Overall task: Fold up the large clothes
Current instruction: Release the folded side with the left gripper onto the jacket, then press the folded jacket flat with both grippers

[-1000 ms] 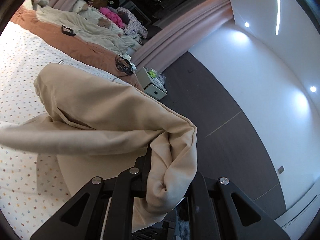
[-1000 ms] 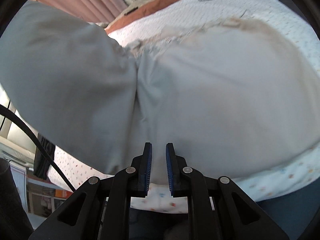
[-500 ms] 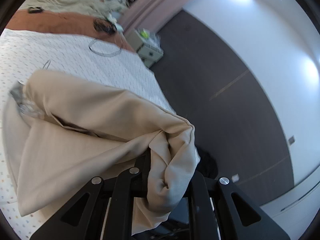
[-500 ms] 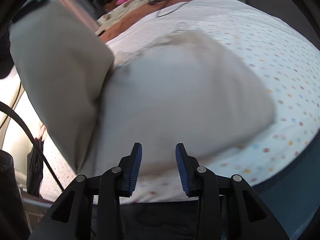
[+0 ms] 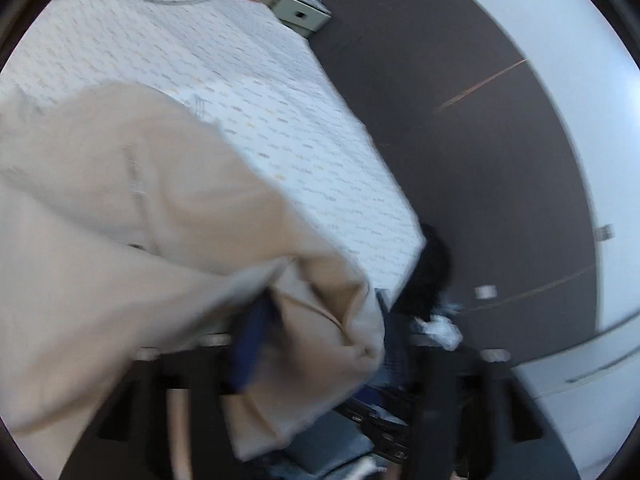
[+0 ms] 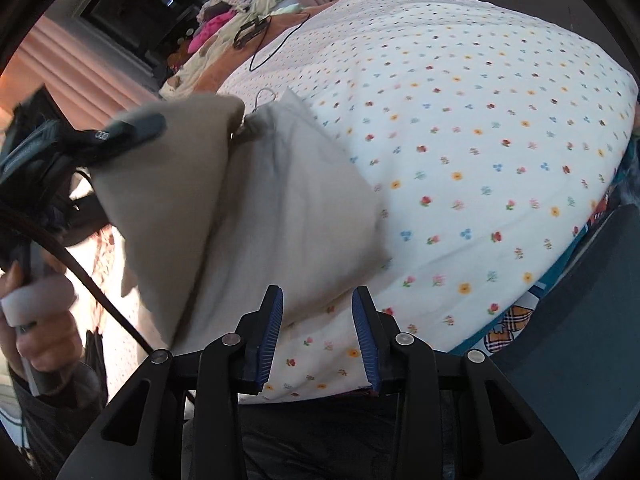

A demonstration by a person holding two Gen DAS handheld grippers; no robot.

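A large beige garment point(image 5: 132, 208) lies partly folded on the flower-dotted bed sheet point(image 5: 248, 80). In the blurred left wrist view my left gripper point(image 5: 320, 344) has a bunch of the beige cloth between its jaws, with a blue pad point(image 5: 250, 348) showing beside it. In the right wrist view the garment point(image 6: 272, 208) lies in a doubled heap near the bed's left edge, and my left gripper point(image 6: 132, 128) holds one side of it up. My right gripper point(image 6: 318, 336) is open and empty, just in front of the garment's near edge, above the sheet point(image 6: 480, 140).
A black cable point(image 6: 276, 40) and piled clothes point(image 6: 224, 20) lie at the bed's far end. A small white bedside cabinet point(image 5: 298, 8) stands by the dark floor point(image 5: 480, 184). A dark object point(image 5: 428, 280) sits at the bed corner.
My right gripper opened wide and backed away from the garment. My left gripper swung down and across with its cloth, and the garment is now folded smaller toward the left.
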